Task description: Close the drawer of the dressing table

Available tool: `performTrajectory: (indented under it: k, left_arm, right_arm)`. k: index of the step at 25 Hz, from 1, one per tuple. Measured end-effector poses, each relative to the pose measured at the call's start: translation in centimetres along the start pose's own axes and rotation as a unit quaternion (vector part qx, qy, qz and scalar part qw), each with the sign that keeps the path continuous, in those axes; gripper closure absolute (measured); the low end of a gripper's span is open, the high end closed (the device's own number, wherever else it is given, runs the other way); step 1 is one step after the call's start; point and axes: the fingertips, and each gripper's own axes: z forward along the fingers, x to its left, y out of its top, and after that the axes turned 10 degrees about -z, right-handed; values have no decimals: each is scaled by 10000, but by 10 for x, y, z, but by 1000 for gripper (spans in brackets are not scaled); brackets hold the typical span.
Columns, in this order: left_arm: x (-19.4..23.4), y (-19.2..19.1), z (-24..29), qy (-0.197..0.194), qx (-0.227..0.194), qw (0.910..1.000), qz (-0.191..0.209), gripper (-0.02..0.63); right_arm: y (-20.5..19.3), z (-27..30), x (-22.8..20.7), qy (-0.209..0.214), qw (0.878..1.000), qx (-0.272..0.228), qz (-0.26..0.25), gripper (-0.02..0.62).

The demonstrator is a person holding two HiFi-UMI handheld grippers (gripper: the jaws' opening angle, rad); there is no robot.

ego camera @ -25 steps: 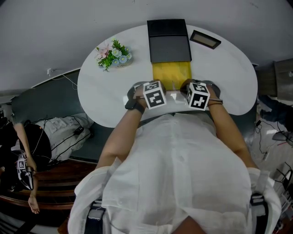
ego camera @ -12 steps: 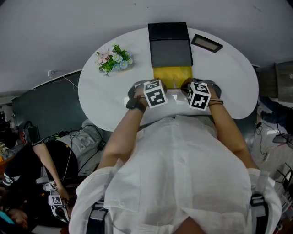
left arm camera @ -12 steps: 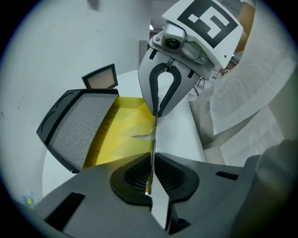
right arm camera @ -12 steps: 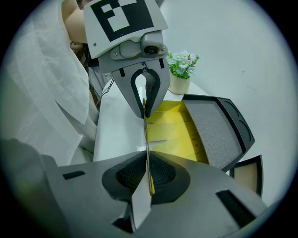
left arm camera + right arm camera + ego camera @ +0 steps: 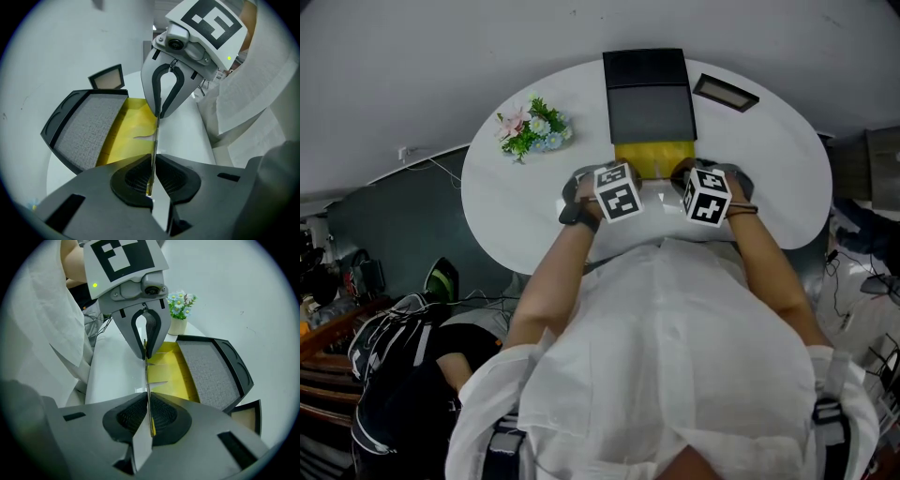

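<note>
The dressing table (image 5: 516,202) has a round white top, and its drawer (image 5: 652,155) shows a short strip of yellow lining below a raised dark lid (image 5: 647,94). My left gripper (image 5: 605,187) and right gripper (image 5: 701,190) sit side by side at the drawer's near edge. In the left gripper view my left gripper (image 5: 151,180) is shut on the thin drawer front (image 5: 155,140). My right gripper (image 5: 149,417) is shut on the same drawer front (image 5: 146,376) from the other end. Each gripper view shows the other gripper clamped farther along the panel. The fingertips are hidden under the marker cubes in the head view.
A small pot of flowers (image 5: 531,120) stands at the table's back left, and a small framed picture (image 5: 726,91) lies at the back right. Another person (image 5: 403,375) bends over bags and cables on the floor to the left. Clutter lies at the right edge (image 5: 872,234).
Both grippers have moved toward the table's back with the drawer front, and the visible yellow strip has grown shorter. The person on the floor at the left has shifted.
</note>
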Motion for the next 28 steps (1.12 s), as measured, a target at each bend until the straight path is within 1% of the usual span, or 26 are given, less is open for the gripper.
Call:
performTrajectory:
  k: [5, 13, 19, 21, 23, 26, 28]
  left_arm:
    - [13, 5, -3, 282, -76, 9996, -1, 571]
    - [26, 8, -2, 607, -134, 9981, 16, 566]
    - [41, 12, -2, 1204, -293, 9922, 94, 552]
    - [44, 12, -2, 1422, -337, 9892, 141, 546]
    - [47, 11, -3, 1637, -344, 9857, 217, 519]
    - [56, 13, -6, 1971, -335, 9788, 445, 431]
    - [62, 14, -7, 2084, -326, 9759, 555, 382]
  right_arm:
    - [-2, -2, -14, -303, 9995, 19, -56, 572]
    - [-4, 0, -27, -566, 9982, 90, -158, 572]
    - [-7, 2, -41, -951, 9950, 177, -236, 572]
    - [-8, 2, -45, -1087, 9934, 211, -289, 555]
    - [-9, 2, -49, -1208, 9917, 252, -355, 513]
    - [-12, 3, -56, -1295, 9899, 324, -473, 443]
    - [-12, 3, -59, -1282, 9897, 352, -523, 414]
